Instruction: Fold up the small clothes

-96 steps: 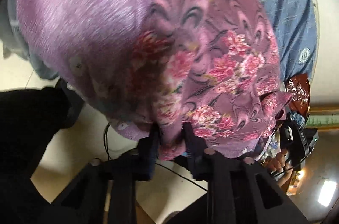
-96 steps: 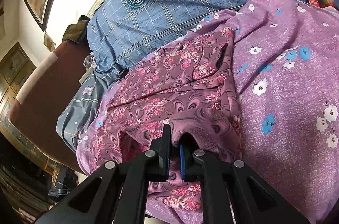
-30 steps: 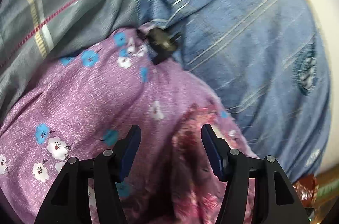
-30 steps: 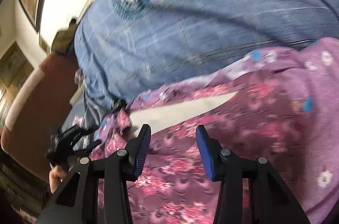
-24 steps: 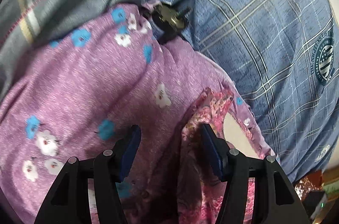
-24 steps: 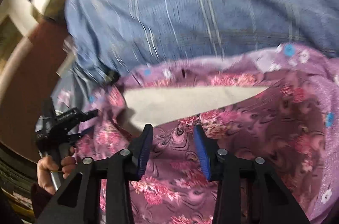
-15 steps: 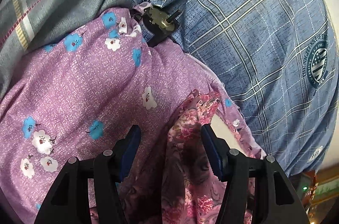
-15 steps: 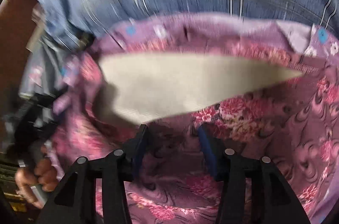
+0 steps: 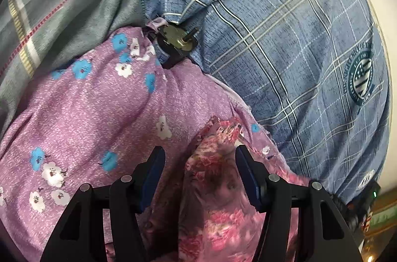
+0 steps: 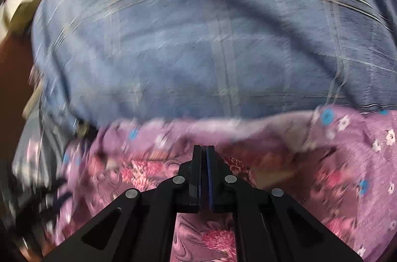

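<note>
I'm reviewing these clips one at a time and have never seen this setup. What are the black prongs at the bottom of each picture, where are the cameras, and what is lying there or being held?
No robot here: a person holds a two-finger gripper in each hand, and a fisheye camera on each looks forward along its fingers. The black prongs are those fingers.

In the left wrist view, the left gripper is open, and a raised fold of the pink floral garment stands between its fingers, not pinched. That garment lies on a lilac cloth with blue and white flowers, over a blue plaid sheet. A grey star-patterned blanket and a small dark metal object lie beyond.

The right wrist view is motion-blurred. The right gripper is shut; whether it holds fabric, I cannot tell.
</note>
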`<control>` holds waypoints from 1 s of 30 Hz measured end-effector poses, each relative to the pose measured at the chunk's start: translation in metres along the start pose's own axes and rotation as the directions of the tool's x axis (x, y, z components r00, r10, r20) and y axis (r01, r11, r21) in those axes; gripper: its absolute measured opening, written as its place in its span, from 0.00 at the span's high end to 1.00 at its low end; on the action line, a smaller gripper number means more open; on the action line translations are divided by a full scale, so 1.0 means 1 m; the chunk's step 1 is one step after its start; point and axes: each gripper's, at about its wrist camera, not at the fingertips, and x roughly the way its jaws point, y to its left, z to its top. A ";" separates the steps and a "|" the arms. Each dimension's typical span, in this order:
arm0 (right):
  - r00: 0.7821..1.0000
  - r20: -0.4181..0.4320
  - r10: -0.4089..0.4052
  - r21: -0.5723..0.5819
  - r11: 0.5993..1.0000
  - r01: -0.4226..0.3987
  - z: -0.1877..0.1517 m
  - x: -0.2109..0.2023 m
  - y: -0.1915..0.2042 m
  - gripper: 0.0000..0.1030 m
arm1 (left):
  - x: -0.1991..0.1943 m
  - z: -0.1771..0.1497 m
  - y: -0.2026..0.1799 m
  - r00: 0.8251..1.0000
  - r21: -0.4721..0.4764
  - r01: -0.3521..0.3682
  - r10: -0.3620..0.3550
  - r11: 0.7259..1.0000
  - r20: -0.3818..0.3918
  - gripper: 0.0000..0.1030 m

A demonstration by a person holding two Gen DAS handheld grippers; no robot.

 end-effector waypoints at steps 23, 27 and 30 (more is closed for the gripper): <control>0.996 -0.039 -0.079 0.037 0.996 0.080 -0.018 -0.015 -0.115 0.54 | 0.045 -0.017 -0.020 0.985 0.104 -0.152 0.160 0.983 -0.066 0.44; 0.975 -0.119 -0.190 -0.030 0.982 0.188 -0.031 0.020 -0.109 0.91 | 0.050 -0.016 -0.018 0.984 0.096 -0.158 0.165 0.983 -0.069 0.44; 0.978 0.016 -0.209 0.022 0.978 0.209 -0.028 -0.010 -0.111 0.94 | 0.050 -0.014 -0.016 0.984 0.090 -0.164 0.169 0.982 -0.060 0.44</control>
